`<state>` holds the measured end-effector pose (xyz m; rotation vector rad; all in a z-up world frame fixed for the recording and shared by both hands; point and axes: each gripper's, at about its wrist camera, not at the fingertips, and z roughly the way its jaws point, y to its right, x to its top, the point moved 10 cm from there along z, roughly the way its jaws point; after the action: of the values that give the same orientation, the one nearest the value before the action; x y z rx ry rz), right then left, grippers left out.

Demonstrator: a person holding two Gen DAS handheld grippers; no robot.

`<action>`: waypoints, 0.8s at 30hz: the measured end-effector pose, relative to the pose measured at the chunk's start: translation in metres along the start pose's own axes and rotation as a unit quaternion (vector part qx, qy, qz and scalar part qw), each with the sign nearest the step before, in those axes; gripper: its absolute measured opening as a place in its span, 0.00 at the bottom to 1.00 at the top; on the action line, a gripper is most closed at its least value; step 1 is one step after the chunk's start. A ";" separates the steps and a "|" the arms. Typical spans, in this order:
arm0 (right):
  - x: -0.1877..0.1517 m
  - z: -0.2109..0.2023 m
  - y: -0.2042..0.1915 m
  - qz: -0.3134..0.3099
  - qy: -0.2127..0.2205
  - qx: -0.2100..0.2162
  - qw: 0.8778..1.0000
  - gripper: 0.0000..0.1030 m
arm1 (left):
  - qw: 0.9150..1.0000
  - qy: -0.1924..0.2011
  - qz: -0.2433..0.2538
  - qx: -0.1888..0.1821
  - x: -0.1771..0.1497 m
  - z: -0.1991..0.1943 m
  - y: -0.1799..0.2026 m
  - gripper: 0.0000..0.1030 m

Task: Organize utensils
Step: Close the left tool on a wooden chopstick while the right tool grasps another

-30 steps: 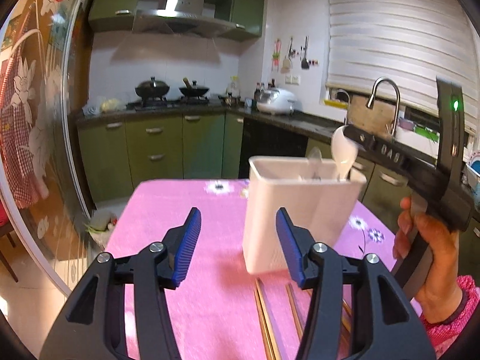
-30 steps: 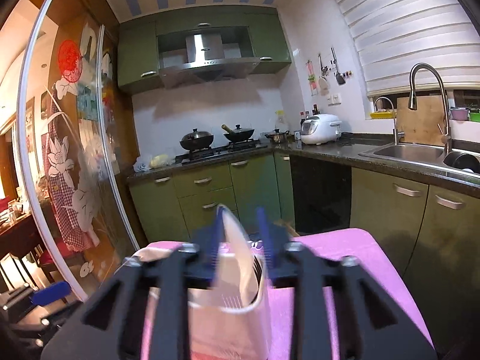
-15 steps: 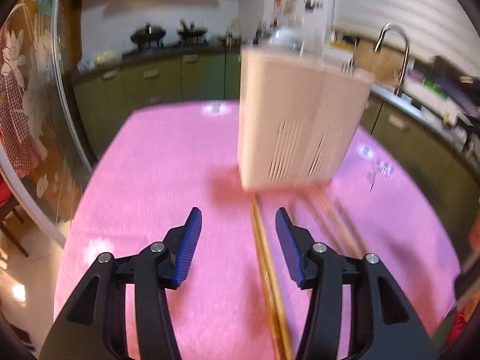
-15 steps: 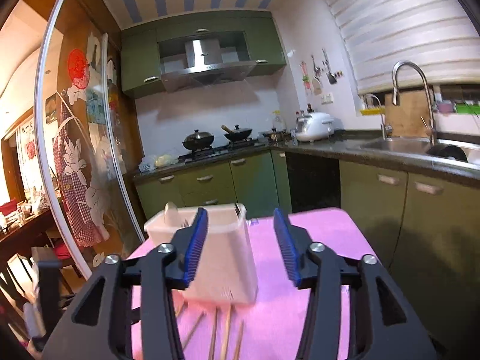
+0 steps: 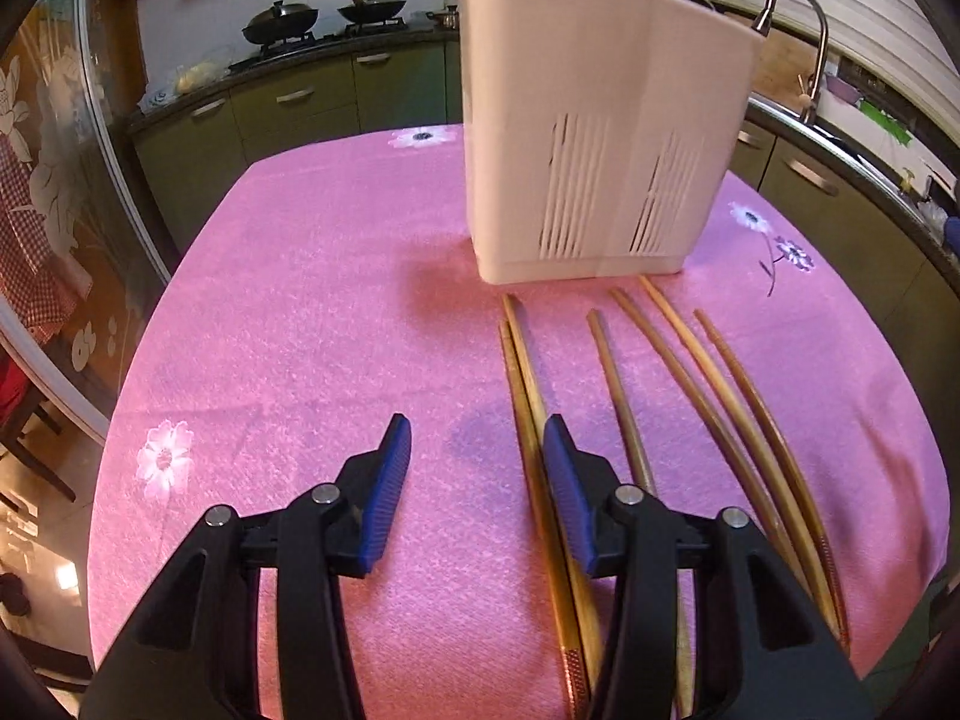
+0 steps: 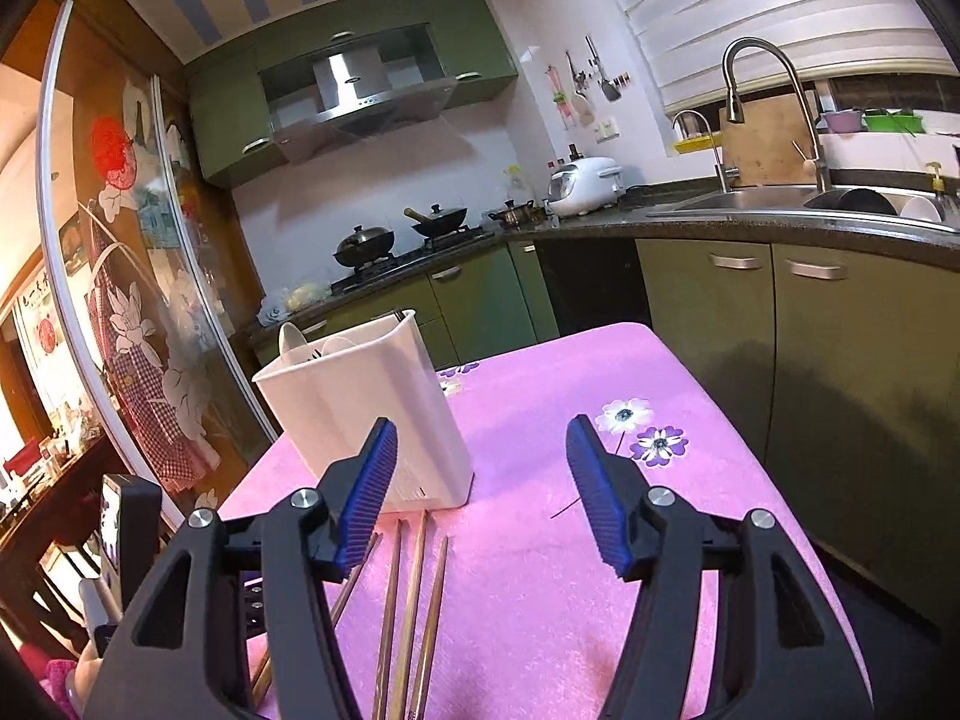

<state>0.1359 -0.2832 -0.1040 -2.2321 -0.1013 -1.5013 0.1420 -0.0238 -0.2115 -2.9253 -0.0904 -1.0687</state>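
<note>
Left wrist view: both tongs, left (image 5: 477, 450) and right (image 6: 480, 462), gape empty; next, seemingly, pinch the nearest chopsticks (image 5: 528, 378) for the holder (image 5: 600, 138).

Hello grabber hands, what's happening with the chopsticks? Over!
Left gripper open, empty, low over the pink tablecloth. Right gripper open, empty. Six wooden chopsticks lying loose before the white plastic utensil holder. Nothing blocking.

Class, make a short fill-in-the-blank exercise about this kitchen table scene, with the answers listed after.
1. The chopsticks lie on a ____ tablecloth.
2. The white utensil holder stands ____ on the table.
3. The left gripper has its jaws ____.
4. The right gripper holds ____.

Answers: pink; upright; open; nothing
</note>
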 end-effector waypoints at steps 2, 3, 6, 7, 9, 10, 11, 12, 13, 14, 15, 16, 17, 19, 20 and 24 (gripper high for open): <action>0.001 -0.001 0.000 -0.001 0.002 0.001 1.000 0.58 | 1.000 -0.005 0.002 0.002 -0.002 0.003 0.000 0.43; 0.003 0.000 -0.002 -0.001 0.003 0.001 1.000 0.58 | 1.000 -0.007 0.001 0.002 -0.003 0.004 -0.001 0.43; 0.003 0.002 -0.007 -0.006 0.001 0.001 1.000 0.59 | 1.000 -0.012 -0.002 0.005 -0.007 0.007 -0.002 0.43; 0.002 0.003 -0.008 -0.006 -0.001 0.002 1.000 0.59 | 1.000 -0.017 -0.005 0.002 -0.008 0.008 -0.003 0.43; 0.001 0.005 -0.011 -0.007 -0.005 0.003 1.000 0.60 | 1.000 -0.017 -0.006 0.005 -0.008 0.009 -0.005 0.44; -0.001 0.006 -0.012 -0.008 -0.009 0.003 1.000 0.60 | 1.000 -0.018 -0.004 0.006 -0.008 0.009 -0.006 0.44; -0.003 0.009 -0.013 -0.012 -0.014 0.002 1.000 0.60 | 1.000 -0.018 -0.002 0.007 -0.007 0.010 -0.006 0.44; -0.004 0.012 -0.015 -0.016 -0.021 0.000 1.000 0.60 | 1.000 -0.020 -0.002 0.006 -0.007 0.010 -0.006 0.44; -0.009 0.017 -0.017 -0.025 -0.037 -0.003 0.999 0.60 | 1.000 -0.023 -0.003 0.003 -0.006 0.010 -0.007 0.44; -0.015 0.023 -0.019 -0.035 -0.059 -0.004 0.998 0.60 | 1.000 -0.026 -0.003 0.002 -0.006 0.011 -0.008 0.43; -0.022 0.031 -0.021 -0.048 -0.085 -0.007 0.995 0.60 | 1.000 -0.027 -0.003 0.003 -0.006 0.011 -0.008 0.43; -0.036 0.042 -0.023 -0.068 -0.127 -0.015 0.989 0.60 | 1.000 -0.028 -0.004 0.003 -0.005 0.012 -0.010 0.42; -0.048 0.051 -0.024 -0.084 -0.160 -0.020 0.983 0.60 | 1.000 -0.030 -0.004 0.004 -0.005 0.011 -0.011 0.39; -0.076 0.069 -0.026 -0.110 -0.227 -0.027 0.967 0.56 | 1.000 -0.031 -0.003 0.003 -0.005 0.011 -0.013 0.34; -0.083 0.074 -0.027 -0.116 -0.241 -0.029 0.963 0.51 | 1.000 -0.031 -0.002 0.003 -0.005 0.010 -0.013 0.30; -0.101 0.087 -0.038 -0.133 -0.271 -0.028 0.953 0.40 | 1.000 -0.027 0.002 0.000 -0.007 0.009 -0.013 0.27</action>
<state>0.1589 -0.1954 -0.2091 -2.7052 -0.5522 -0.9714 0.1421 -0.0110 -0.2226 -2.9534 -0.0863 -0.9877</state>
